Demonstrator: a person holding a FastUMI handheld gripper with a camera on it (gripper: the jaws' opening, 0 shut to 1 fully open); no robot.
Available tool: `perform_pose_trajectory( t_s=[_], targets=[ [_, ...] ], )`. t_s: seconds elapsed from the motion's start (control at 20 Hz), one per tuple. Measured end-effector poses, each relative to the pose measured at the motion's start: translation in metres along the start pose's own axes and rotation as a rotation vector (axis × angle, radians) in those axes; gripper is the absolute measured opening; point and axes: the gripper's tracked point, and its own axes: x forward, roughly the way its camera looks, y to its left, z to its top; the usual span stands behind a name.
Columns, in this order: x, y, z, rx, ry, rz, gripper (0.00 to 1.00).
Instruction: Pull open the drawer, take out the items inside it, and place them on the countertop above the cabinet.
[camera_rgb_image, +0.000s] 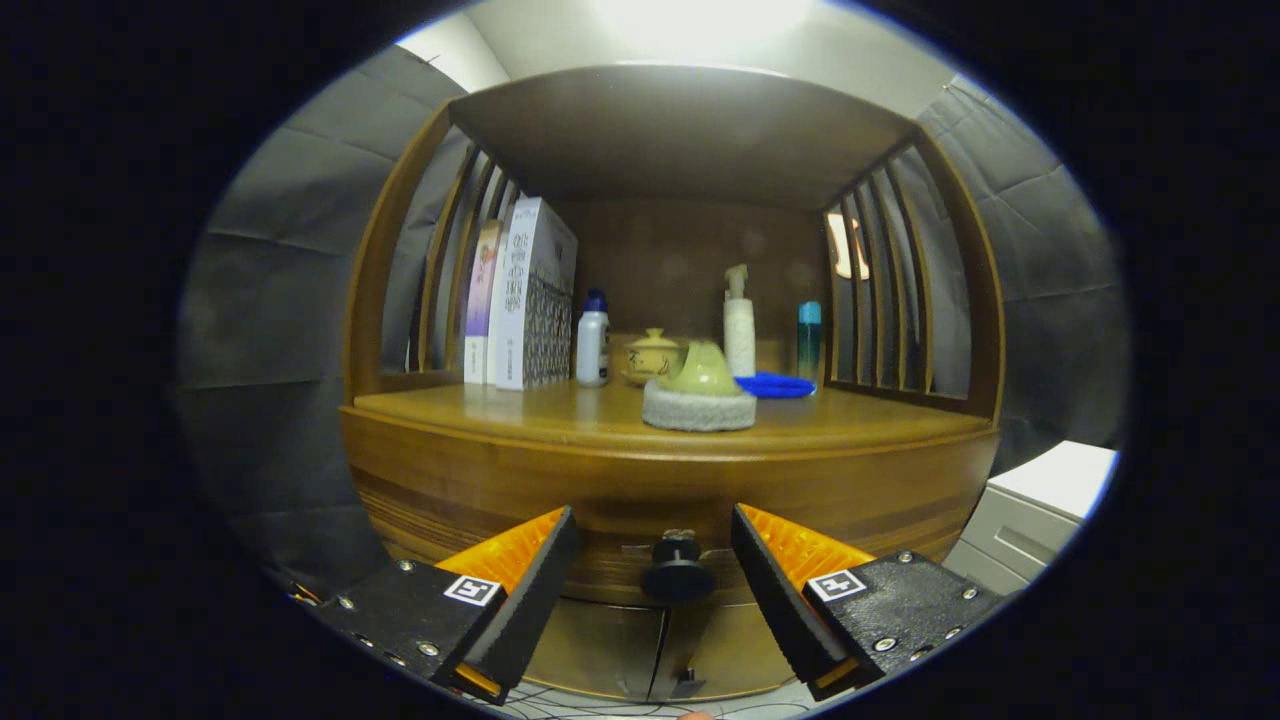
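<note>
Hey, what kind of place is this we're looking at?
Probably a mock home corner set up in a cloth-walled booth: a wooden cabinet with a countertop holding bottles, boxes and a small pot. The gripper has its jaws open around the drawer knob, not yet touching.

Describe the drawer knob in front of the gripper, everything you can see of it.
The drawer knob is a small dark, round knob with a flared disc face on a narrower stem, fixed by a metal-looking fitting to the curved wooden drawer front below the countertop. It looks like dark wood or plastic. It sits between the fingers of the open gripper, a gap on each side; neither finger touches it. The drawer appears closed.
</note>
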Motion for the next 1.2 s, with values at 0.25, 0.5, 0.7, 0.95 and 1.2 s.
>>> perform_pose_trajectory(
  t_s=[0.25,0.5,0.7,0.95,1.2],
  targets=[
    [-0.047,-0.02,0.052,0.047,-0.05,0.007,0.96],
    [-0.086,-0.048,0.083,0.067,-0.073,0.008,0.96],
    [-0.115,-0.067,0.092,0.059,-0.107,0.006,0.96],
    [-0.144,-0.078,0.09,0.069,-0.106,0.013,0.95],
    [-0.158,-0.085,0.082,0.084,-0.115,0.017,0.96]
  ],
)
